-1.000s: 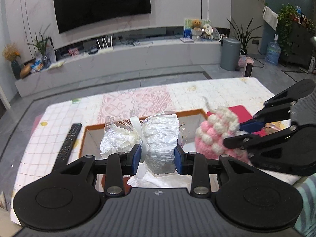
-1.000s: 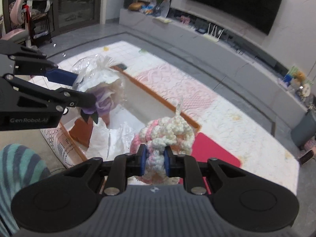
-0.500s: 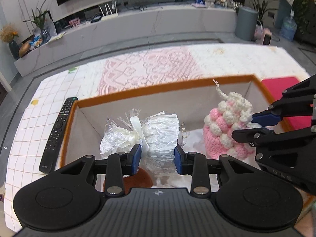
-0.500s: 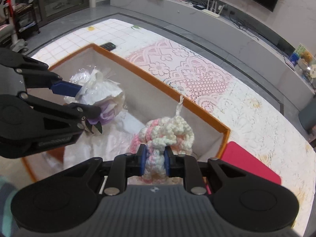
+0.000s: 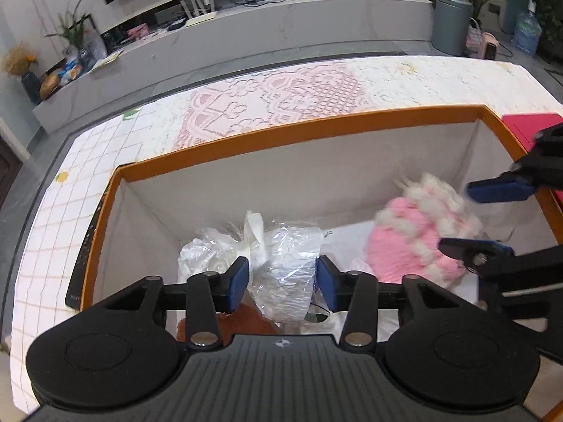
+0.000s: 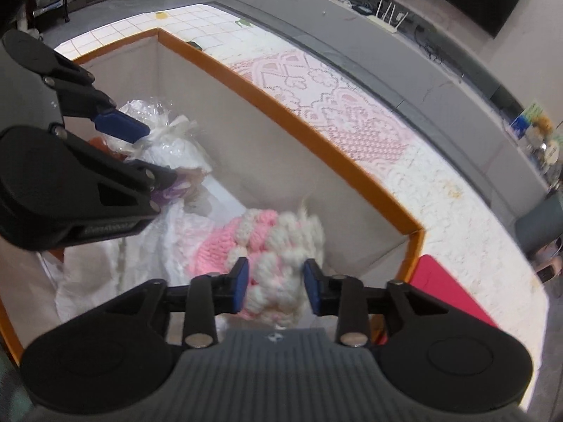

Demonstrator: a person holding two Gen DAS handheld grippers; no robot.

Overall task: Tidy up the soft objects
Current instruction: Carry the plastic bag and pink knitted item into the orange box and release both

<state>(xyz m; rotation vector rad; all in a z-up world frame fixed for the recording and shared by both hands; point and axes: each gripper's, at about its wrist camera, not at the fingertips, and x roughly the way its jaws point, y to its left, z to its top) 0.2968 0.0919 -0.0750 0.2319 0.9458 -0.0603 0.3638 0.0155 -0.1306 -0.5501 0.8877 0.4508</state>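
Note:
An orange-rimmed box [image 5: 299, 130] with grey walls fills both views [image 6: 281, 102]. My left gripper [image 5: 283, 279] is inside it, shut on a clear-plastic-wrapped bundle [image 5: 285, 267] with a white ribbon; it also shows in the right wrist view [image 6: 165, 147]. My right gripper [image 6: 275, 286] is open, its pads apart on either side of a pink and white crocheted toy [image 6: 267, 242]. The toy [image 5: 415, 242] is blurred and lies low in the box on the right. White paper and a brown object [image 5: 246, 320] lie on the box floor.
The box stands on a table with a pink-and-white lace cloth [image 5: 281, 95]. A black remote [image 5: 82, 263] lies along the box's left outer side. A red pad [image 6: 447, 292] lies past the box's right end. A long grey TV bench [image 5: 246, 24] runs behind.
Both grippers have dropped down into the box. The right gripper's jaws have opened from the crocheted toy, which has sunk toward the box floor. The left still grips the bundle.

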